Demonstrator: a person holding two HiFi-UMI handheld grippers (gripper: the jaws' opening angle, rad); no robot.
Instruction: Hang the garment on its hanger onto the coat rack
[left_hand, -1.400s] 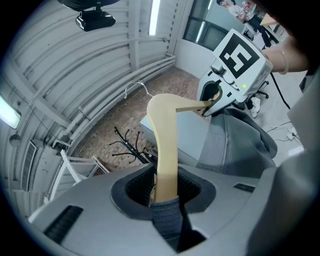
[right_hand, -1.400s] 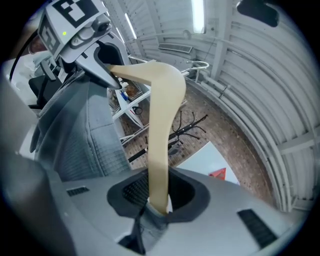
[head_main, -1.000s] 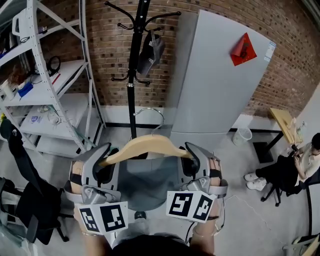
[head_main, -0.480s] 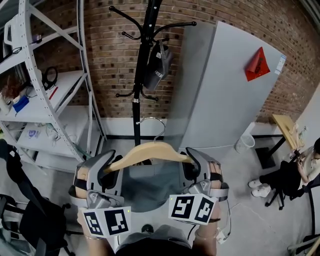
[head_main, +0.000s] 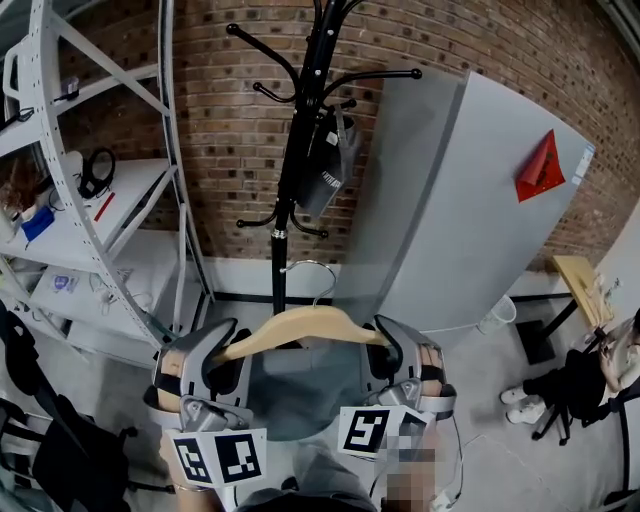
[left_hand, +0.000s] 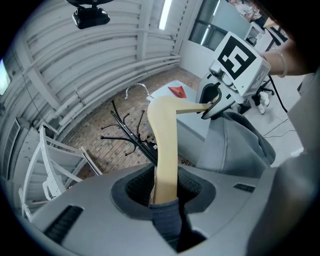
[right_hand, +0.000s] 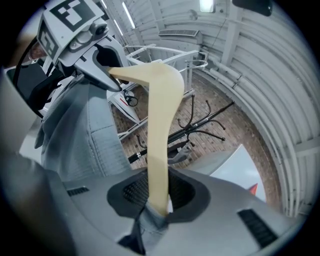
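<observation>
A pale wooden hanger (head_main: 300, 327) with a metal hook (head_main: 312, 270) carries a grey garment (head_main: 300, 385) that hangs down between the grippers. My left gripper (head_main: 222, 338) is shut on the hanger's left arm, and my right gripper (head_main: 384, 336) is shut on its right arm. In the left gripper view the wood (left_hand: 165, 150) and a fold of cloth sit pinched in the jaws; the right gripper view shows the same hanger (right_hand: 159, 140). The black coat rack (head_main: 290, 200) stands straight ahead against the brick wall, and the hook is just in front of its pole, below the pegs.
A dark bag (head_main: 328, 165) hangs on one of the rack's pegs. White metal shelving (head_main: 90, 200) stands at the left. A large grey panel (head_main: 470, 200) leans on the wall to the right. A seated person (head_main: 590, 370) is at the far right, and a black chair (head_main: 50, 440) is at the lower left.
The head view has risen and drawn closer to the coat rack, so its upper pegs show more. The hanger stays gripped at both ends, in the same place between the grippers.
</observation>
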